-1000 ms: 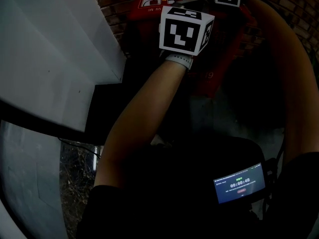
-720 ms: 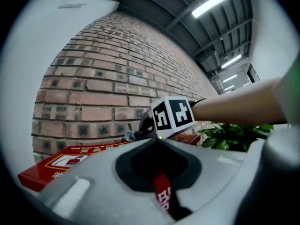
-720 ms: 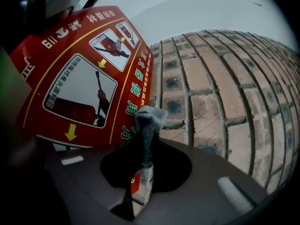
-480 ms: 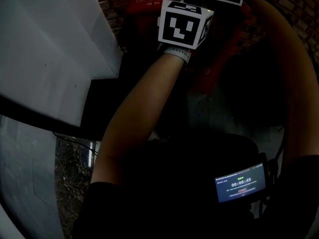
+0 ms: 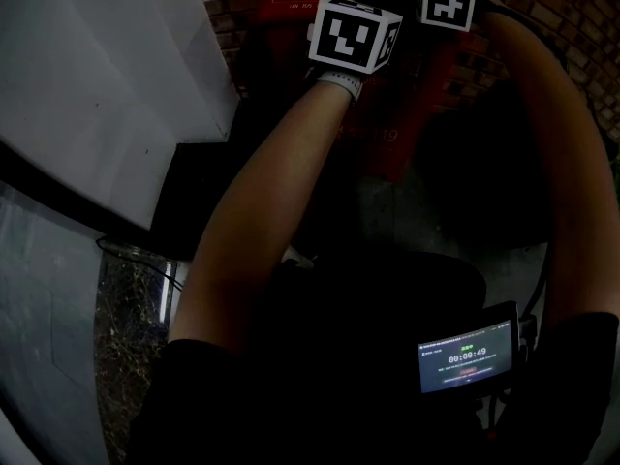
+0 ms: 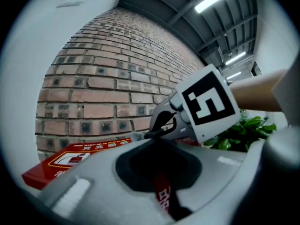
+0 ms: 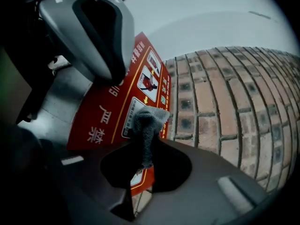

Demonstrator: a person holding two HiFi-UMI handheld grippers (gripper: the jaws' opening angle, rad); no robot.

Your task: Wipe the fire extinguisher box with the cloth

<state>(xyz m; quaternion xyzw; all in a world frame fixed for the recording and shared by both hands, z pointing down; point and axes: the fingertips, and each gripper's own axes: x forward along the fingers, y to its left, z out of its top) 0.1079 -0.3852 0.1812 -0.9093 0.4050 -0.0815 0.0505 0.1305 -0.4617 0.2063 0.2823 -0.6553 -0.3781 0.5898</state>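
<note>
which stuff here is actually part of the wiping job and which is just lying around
In the job: grey cloth, in the right gripper; red fire extinguisher box.
Just there: green plant, brick wall, small lit screen.

The cloth (image 7: 147, 125) is grey, coarse-textured fabric. The fire extinguisher box (image 7: 105, 114) has a smooth red face with a slight sheen. The brick wall (image 7: 220, 102) looks rough and matt.

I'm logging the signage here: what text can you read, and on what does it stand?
"严禁": on the lid of the fire extinguisher box, right gripper view.
"19": faint, on the box's front, head view.
"00:00:49": on the small screen at the person's waist.
Other print on the box is too small or blurred to read.
</note>
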